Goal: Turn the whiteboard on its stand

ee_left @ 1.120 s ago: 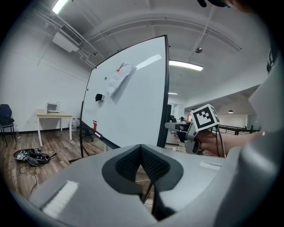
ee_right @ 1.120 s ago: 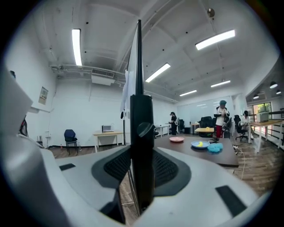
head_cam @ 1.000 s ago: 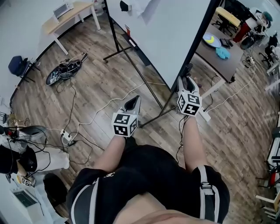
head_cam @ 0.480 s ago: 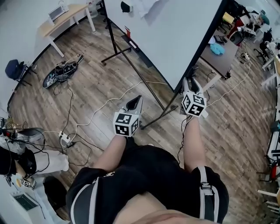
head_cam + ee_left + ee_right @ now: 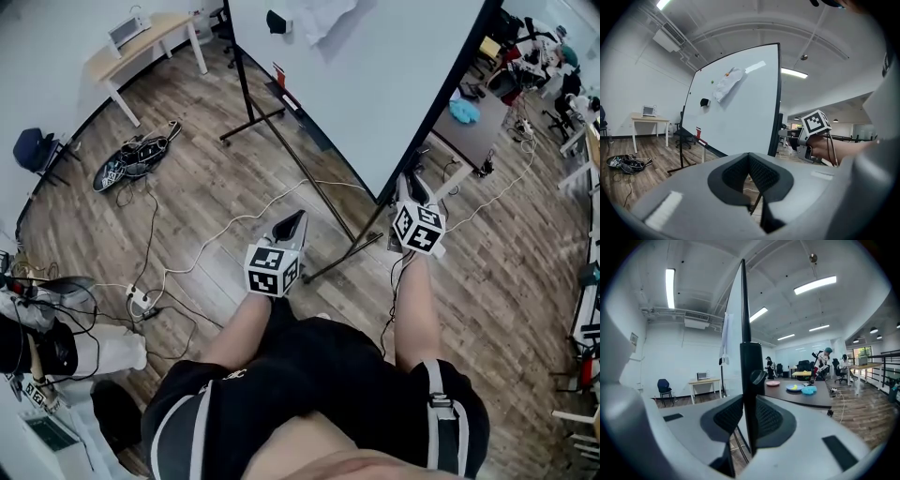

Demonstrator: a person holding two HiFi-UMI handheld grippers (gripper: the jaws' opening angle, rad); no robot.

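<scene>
The whiteboard (image 5: 366,75) stands on a black stand, and its black right edge (image 5: 743,310) runs straight up in the right gripper view. My right gripper (image 5: 410,185) is at the lower end of that edge. Its jaws have just been closing, and both pads now press on the frame, so my right gripper (image 5: 746,418) is shut on it. My left gripper (image 5: 291,223) hangs in front of the board's face, apart from it, with its tips together and nothing held. In the left gripper view, my left gripper (image 5: 750,161) points at the whiteboard (image 5: 740,108).
The stand's black legs (image 5: 319,192) spread over the wooden floor under the board. White cables (image 5: 216,234) and a power strip (image 5: 141,298) lie to the left. A dark table (image 5: 478,127) stands right behind the board, and a pale desk (image 5: 150,33) is at the far left.
My right gripper has moved in on the board's right edge and its jaws have narrowed onto the frame. The left gripper has hardly shifted.
</scene>
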